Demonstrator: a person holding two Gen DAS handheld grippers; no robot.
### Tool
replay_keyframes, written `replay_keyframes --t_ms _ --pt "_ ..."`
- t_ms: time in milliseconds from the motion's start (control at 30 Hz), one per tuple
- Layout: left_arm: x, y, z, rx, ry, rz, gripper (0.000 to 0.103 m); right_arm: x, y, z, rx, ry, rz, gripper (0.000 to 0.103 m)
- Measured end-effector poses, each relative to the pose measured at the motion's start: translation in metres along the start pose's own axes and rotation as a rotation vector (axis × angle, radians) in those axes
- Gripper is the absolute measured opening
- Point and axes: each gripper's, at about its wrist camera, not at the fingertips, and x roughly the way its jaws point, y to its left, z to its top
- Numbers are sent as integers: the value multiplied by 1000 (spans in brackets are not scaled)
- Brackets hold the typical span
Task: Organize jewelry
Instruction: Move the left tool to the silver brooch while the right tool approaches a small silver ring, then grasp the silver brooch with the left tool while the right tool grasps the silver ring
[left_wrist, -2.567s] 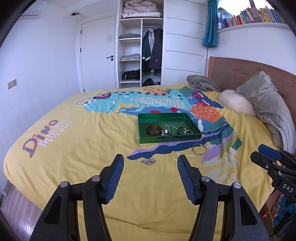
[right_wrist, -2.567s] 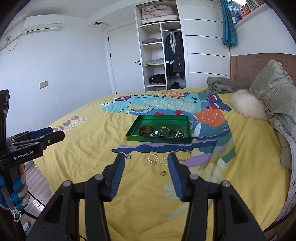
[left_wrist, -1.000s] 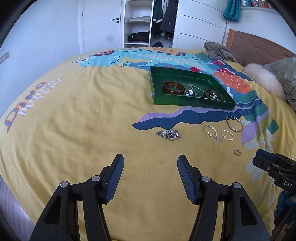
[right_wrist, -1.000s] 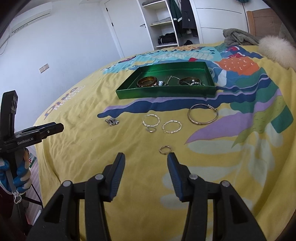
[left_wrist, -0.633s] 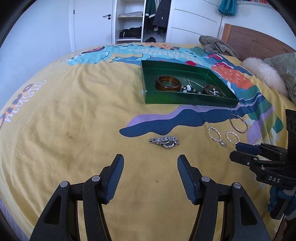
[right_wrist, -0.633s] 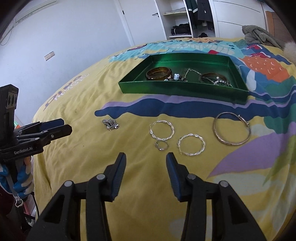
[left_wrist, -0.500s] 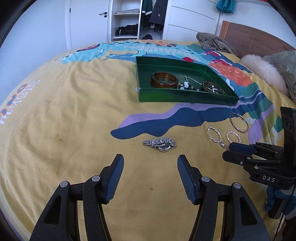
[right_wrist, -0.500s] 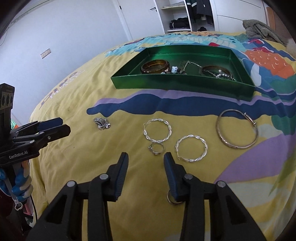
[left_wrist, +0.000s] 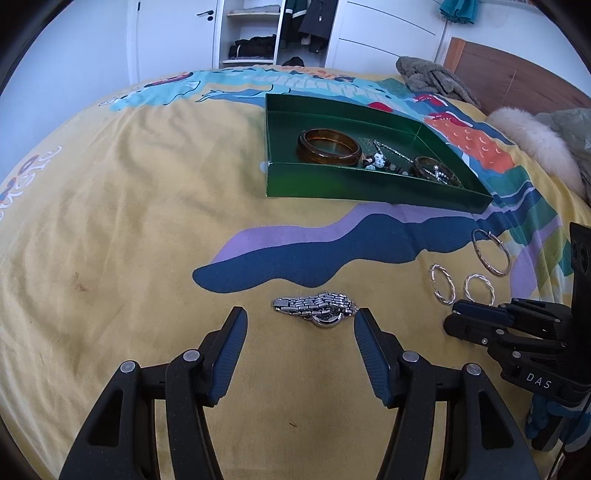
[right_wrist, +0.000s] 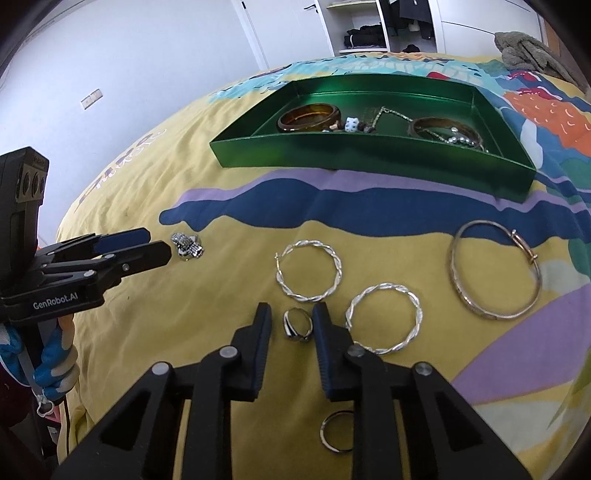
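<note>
A pickup is judged in hand. The ring (right_wrist: 297, 325) is bracketed on the bedspread by the right gripper (right_wrist: 291, 319), jaws narrowed, not yet clamped. The left gripper (left_wrist: 300, 326), spread wide, faces the watch (left_wrist: 317, 308). Closure, then transfer to the tray (right_wrist: 369, 153), is called for.

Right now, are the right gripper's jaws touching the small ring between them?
Cannot tell. In the right wrist view the right gripper straddles the small ring, with only slivers of bedspread visible between.
</note>
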Motion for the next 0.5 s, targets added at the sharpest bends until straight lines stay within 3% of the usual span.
replay_keyframes --t_ms 167,500 --pt "6 1 3 -10 1 -7 59 -2 5 -3 -13 -6 16 8" --pt "30 -13 8 11 30 6 59 -2 3 -8 -1 -17 33 7"
